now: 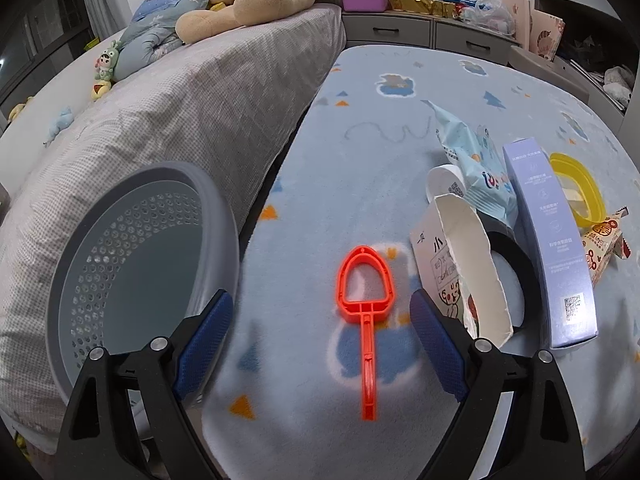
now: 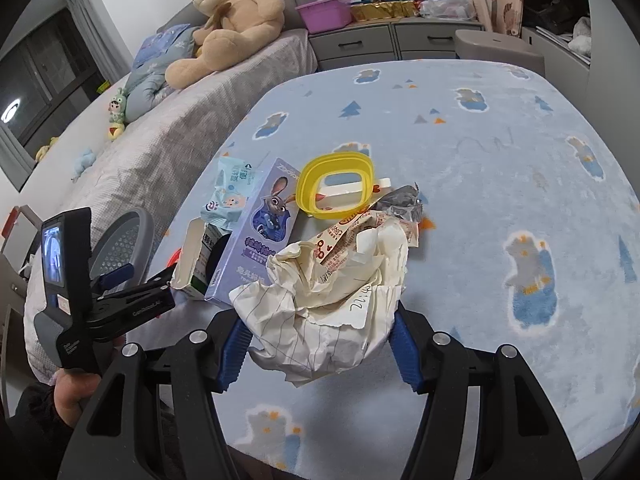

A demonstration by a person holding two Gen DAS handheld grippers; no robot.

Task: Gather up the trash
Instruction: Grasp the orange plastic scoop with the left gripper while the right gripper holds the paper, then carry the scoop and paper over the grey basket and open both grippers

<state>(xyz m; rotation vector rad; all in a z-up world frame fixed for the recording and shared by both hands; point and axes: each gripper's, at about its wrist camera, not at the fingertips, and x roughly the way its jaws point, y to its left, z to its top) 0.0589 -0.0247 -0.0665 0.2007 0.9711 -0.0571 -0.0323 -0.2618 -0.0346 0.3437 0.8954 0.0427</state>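
Two tools: one in each hand, both pointing down at a surface covered by a soft light-blue blanket with bears and little trees (image 2: pixel 460 168).
Right tool (image 2: pixel 320 344): its blue pads are clenched on a big crumpled ball of lined white paper (image 2: pixel 320 320). The paper fills the gap between the pads.
Left tool (image 1: pixel 320 340): its pads are spread wide apart and grasp nothing. It hangs over a small orange plastic scoop with a long handle (image 1: pixel 365 320).
Orange scoop: it lies flat on the blanket, between the two pads but not touching them.
Grey round plastic basket with small holes (image 1: pixel 132 256): it stands at the left edge of the surface, beside a bed with a grey checked cover (image 1: pixel 192 112). What shows of its inside looks bare.
Other trash: a torn white paper box (image 1: pixel 464 264), a tall light-purple carton with a cartoon rabbit (image 2: pixel 272 216), a pale blue snack bag (image 1: pixel 476 164), a yellow plastic ring lid (image 2: pixel 336 188) and a red-and-cream wrapper (image 2: pixel 352 236) lie close together in a pile.
On the bed: a big tan teddy bear (image 2: pixel 232 20).
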